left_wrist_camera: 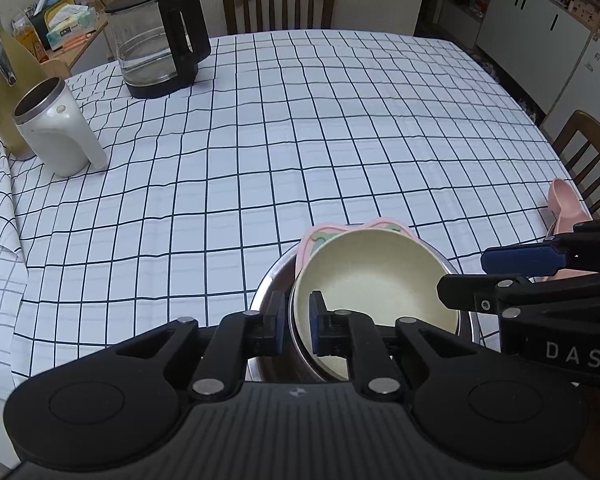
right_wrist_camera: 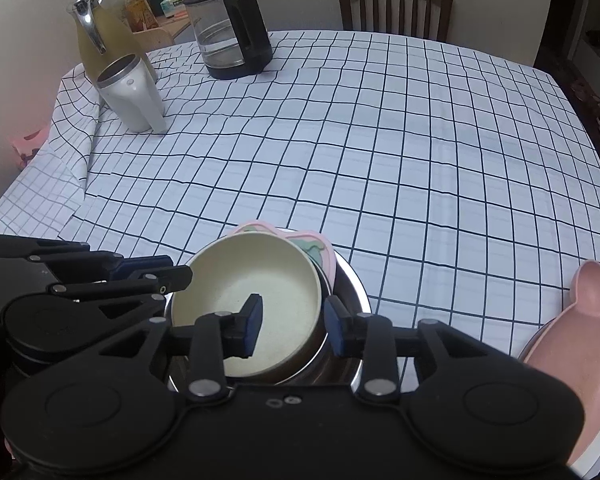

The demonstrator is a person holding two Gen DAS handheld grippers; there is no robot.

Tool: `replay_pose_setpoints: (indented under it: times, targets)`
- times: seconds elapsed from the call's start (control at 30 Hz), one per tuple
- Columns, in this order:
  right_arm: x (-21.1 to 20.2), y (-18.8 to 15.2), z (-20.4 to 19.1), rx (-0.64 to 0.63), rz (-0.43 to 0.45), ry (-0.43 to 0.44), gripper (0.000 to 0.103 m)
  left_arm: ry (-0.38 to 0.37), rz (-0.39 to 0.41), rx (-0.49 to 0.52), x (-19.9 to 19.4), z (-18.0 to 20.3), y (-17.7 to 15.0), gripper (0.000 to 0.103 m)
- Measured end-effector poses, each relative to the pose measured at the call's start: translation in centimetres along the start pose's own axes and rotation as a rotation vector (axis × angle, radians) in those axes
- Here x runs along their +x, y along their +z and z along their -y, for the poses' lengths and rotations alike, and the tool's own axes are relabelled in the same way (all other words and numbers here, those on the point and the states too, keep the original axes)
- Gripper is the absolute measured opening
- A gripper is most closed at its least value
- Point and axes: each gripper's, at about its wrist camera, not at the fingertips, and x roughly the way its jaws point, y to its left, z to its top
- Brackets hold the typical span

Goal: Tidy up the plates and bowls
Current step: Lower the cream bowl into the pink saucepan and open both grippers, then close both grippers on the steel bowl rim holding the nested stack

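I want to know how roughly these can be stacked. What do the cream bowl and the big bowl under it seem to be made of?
The cream bowl looks like matte plastic or bamboo fibre: dull, faintly speckled, no glare. It could be unglazed ceramic; the look leaves that open. The big bowl under it looks like polished steel: a bright, mirror-like rim with dark reflections.

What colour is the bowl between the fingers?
Pale cream bowl, sitting in a metal bowl; right wrist view shows it best.

Near the glass kettle (left_wrist_camera: pixel 156 40) stands a white jug (left_wrist_camera: pixel 58 128); a yellow carafe (left_wrist_camera: pixel 4 80) is just behind the jug.
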Motion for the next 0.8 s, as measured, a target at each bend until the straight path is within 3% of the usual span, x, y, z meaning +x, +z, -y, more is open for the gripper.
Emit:
replay_pose_setpoints:
  times: [0.17,0.4,0.5,0.8]
  targets:
    - [-1.1,-0.2,-0.2,-0.008,0.029,0.003,0.047,-0.003,0.078,-0.011,-1.6,-0.5,-0.4,0.061]
    - [-2.7,-0.5,-0.7,-0.03,0.08,0.005,0.064,-0.016,0.129,-0.013,-3.5,-1.1,-1.0,0.063]
    - [-3.4,-0.8,-0.9,-0.039,0.099,0.01,0.067,-0.018,0.157,-0.018,-4.2,-1.6,-1.4,0.07]
    - [-5.1,-2.1,-0.7,-0.053,0.158,0.028,0.096,-0.051,0.214,-0.059,-5.6,-3.4,-3.0,0.076]
